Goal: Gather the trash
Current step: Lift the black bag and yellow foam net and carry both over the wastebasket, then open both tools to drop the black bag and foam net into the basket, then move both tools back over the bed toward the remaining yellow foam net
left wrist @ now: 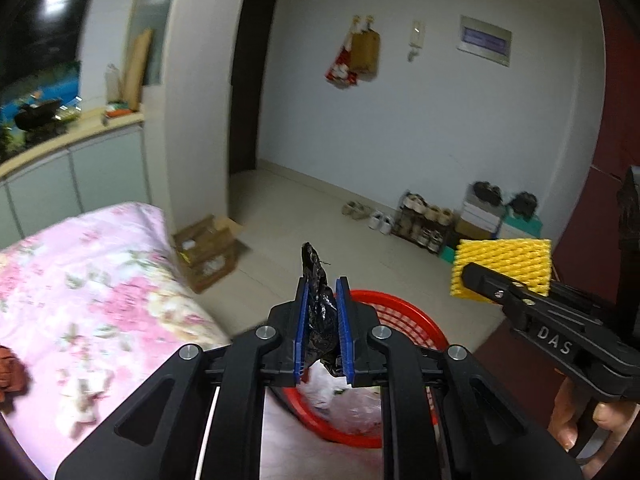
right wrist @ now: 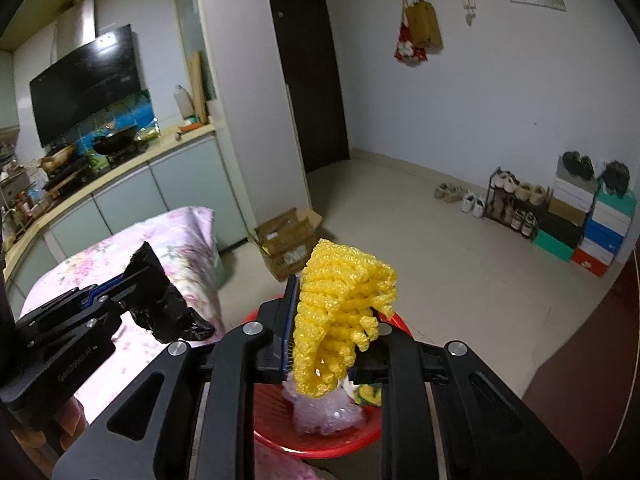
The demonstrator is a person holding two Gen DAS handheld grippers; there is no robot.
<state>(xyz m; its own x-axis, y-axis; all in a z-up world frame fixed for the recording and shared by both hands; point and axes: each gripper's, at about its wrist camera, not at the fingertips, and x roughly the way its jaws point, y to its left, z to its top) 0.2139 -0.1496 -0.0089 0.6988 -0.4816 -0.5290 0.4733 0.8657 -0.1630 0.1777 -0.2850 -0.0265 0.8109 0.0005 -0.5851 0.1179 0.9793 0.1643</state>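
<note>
Our left gripper (left wrist: 323,312) has its blue pads pinched on a crumpled black plastic scrap (left wrist: 320,312), which sticks up past the fingertips. The right gripper (right wrist: 336,320) is clamped the same way on a yellow foam net sleeve (right wrist: 340,312), the kind fruit comes wrapped in; it bulges out over the top of the fingers.

Both of us, well, both grippers hang just above a red mesh basket (left wrist: 416,320) that sits on the floor right beside the bed with the pink floral cover (left wrist: 100,280). Inside the basket we've got a wad of clear, whitish plastic film (right wrist: 324,412), and a bit of something yellow-green next to it that's too hidden to name.

Further back there's an open cardboard box (right wrist: 286,240) on the floor by the wall corner, with some white stuff in it, can't tell what. Over by the far wall sit a shoe rack (right wrist: 516,200) and stacked shoe boxes (right wrist: 588,220).
</note>
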